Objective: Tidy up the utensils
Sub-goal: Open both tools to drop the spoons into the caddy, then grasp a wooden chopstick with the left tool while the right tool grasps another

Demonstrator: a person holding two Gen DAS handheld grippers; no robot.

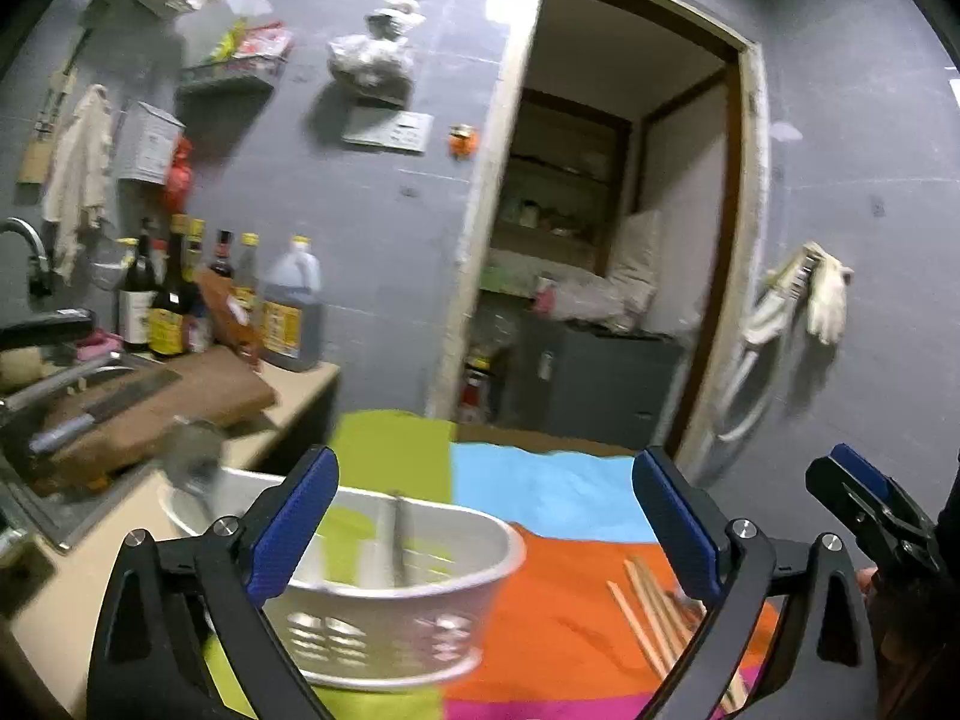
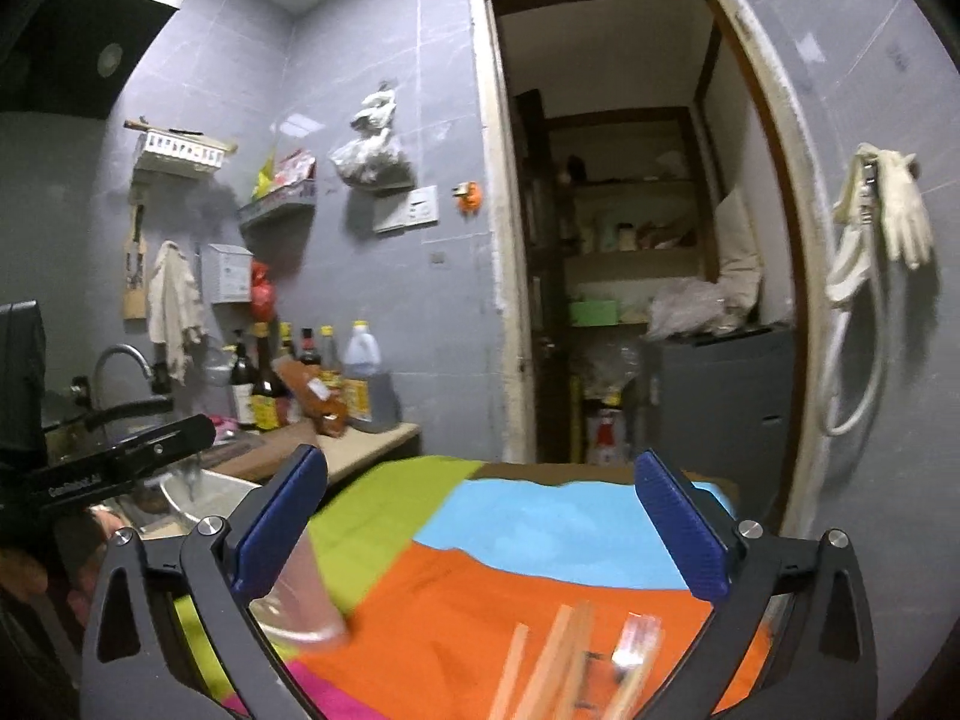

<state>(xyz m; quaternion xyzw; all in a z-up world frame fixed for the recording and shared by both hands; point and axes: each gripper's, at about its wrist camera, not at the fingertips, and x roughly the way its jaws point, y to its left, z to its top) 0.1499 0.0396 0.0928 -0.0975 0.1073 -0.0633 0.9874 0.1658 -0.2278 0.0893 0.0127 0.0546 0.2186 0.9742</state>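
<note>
A white perforated utensil basket stands on the colourful cloth, with a metal utensil inside it. My left gripper is open above the cloth, its left finger over the basket's near side. Several wooden chopsticks lie on the orange patch at the right. My right gripper is open and empty above the cloth. The chopsticks lie blurred below it, next to a shiny utensil. The basket's rim shows by the right gripper's left finger. The right gripper also shows at the left wrist view's right edge.
A counter at the left holds a cutting board with a cleaver, sauce bottles, a sink and tap. A metal bowl sits by the table. An open doorway and a grey cabinet are behind. Gloves hang on the right wall.
</note>
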